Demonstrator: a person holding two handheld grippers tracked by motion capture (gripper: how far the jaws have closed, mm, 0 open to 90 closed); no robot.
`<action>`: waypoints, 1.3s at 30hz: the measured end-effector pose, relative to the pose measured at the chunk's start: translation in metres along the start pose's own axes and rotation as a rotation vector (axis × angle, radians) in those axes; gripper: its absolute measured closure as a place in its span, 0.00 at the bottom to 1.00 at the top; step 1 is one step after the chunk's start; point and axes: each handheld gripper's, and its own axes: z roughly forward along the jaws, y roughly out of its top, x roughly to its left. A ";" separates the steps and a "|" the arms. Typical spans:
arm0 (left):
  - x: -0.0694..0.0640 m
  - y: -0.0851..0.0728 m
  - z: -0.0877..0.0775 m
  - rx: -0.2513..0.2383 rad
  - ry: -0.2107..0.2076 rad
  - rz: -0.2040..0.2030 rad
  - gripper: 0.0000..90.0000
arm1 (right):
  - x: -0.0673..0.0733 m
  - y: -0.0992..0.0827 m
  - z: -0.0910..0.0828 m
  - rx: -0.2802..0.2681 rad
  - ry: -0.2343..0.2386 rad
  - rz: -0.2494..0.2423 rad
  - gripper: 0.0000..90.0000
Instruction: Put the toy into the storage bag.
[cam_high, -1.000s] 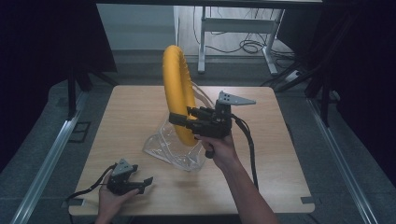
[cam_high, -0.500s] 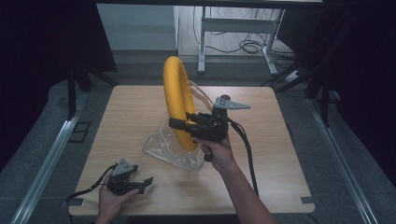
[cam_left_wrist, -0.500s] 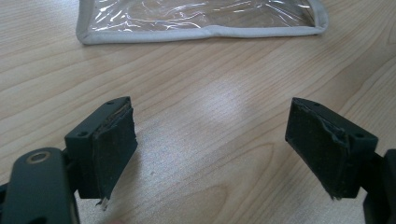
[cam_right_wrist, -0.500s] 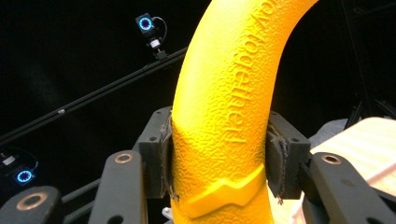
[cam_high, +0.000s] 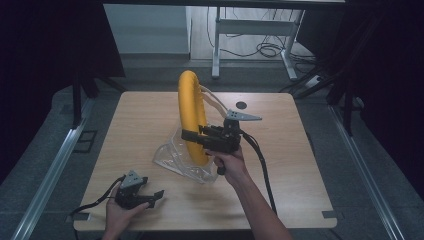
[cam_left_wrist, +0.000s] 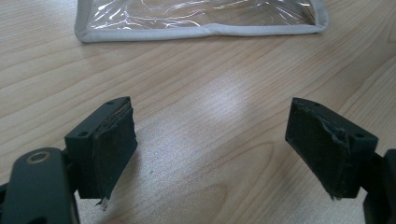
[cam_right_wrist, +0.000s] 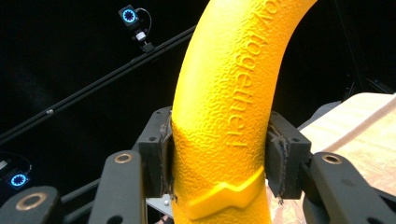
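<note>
Yellow ring (cam_high: 192, 117) stands upright on edge over the clear pouch (cam_high: 175, 157) mid-table (cam_high: 300, 150), pinched in my right gripper (cam_high: 192, 136), pads pressing its pebbled sides. My left gripper (cam_high: 150, 196) rests spread and empty near the table's front edge.

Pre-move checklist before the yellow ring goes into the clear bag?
1. Right gripper shut on the yellow ring: ok, fingers press both sides.
2. Ring held upright over the clear bag: ok.
3. Bag mouth open wide enough for the ring: cannot tell, plastic is crumpled.
4. Left gripper holding the bag open: not ok, it rests open near the table's front edge, apart from the bag.
5. Right gripper's cable clear of the bag: ok, it trails toward the person.
</note>
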 end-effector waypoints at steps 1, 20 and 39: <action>0.000 0.000 0.000 0.000 0.000 0.000 0.18 | -0.001 -0.001 0.000 0.003 -0.002 -0.006 0.56; 0.000 0.000 0.001 0.001 -0.003 -0.003 0.18 | -0.021 -0.017 -0.008 0.056 -0.079 0.054 0.51; 0.001 0.001 0.001 -0.004 -0.003 -0.009 0.18 | -0.016 -0.008 -0.023 0.020 -0.125 -0.011 0.41</action>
